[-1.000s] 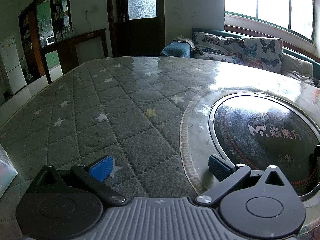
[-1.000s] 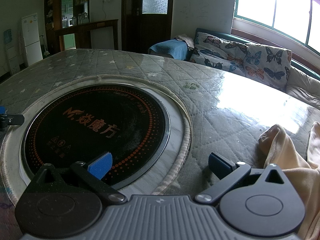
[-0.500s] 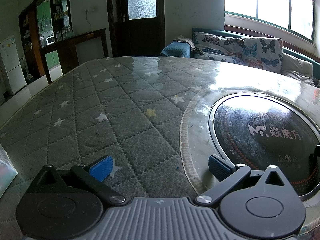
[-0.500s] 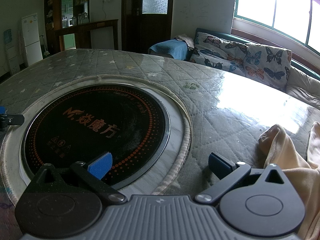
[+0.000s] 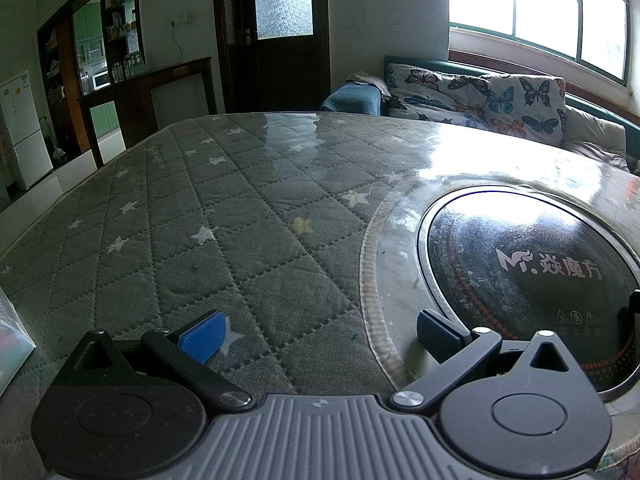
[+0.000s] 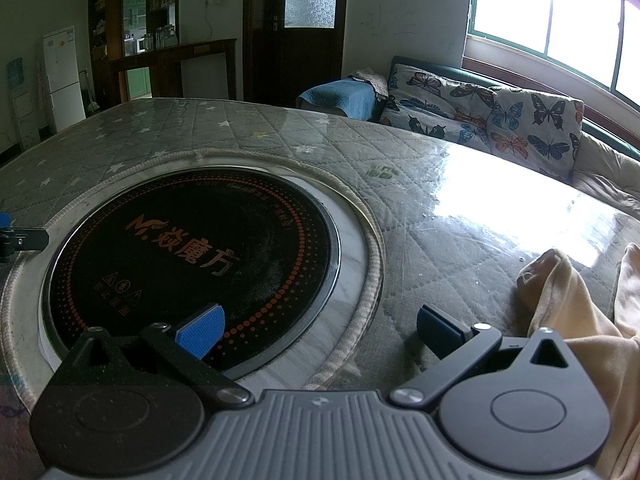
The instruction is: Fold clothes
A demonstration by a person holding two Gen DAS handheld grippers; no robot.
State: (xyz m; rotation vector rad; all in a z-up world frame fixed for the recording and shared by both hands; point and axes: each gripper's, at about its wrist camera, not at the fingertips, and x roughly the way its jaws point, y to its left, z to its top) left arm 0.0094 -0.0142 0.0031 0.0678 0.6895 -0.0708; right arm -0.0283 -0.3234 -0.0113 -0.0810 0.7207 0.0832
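A crumpled pale peach garment (image 6: pixel 576 320) lies on the table at the right edge of the right wrist view, partly cut off by the frame. My right gripper (image 6: pixel 320 328) is open and empty, low over the table, with the garment just right of its right finger. My left gripper (image 5: pixel 320 334) is open and empty over the quilted cover, left of the hotplate. The garment does not show in the left wrist view. A tip of the left gripper (image 6: pixel 24 238) shows at the left edge of the right wrist view.
A grey quilted star-pattern table cover (image 5: pixel 208 216) lies under clear plastic. A round black induction hotplate (image 6: pixel 192 256) is set in the table's middle, and it shows in the left wrist view (image 5: pixel 532 264). A butterfly-print sofa (image 6: pixel 500 120) stands behind. A white bag edge (image 5: pixel 12 340) is at left.
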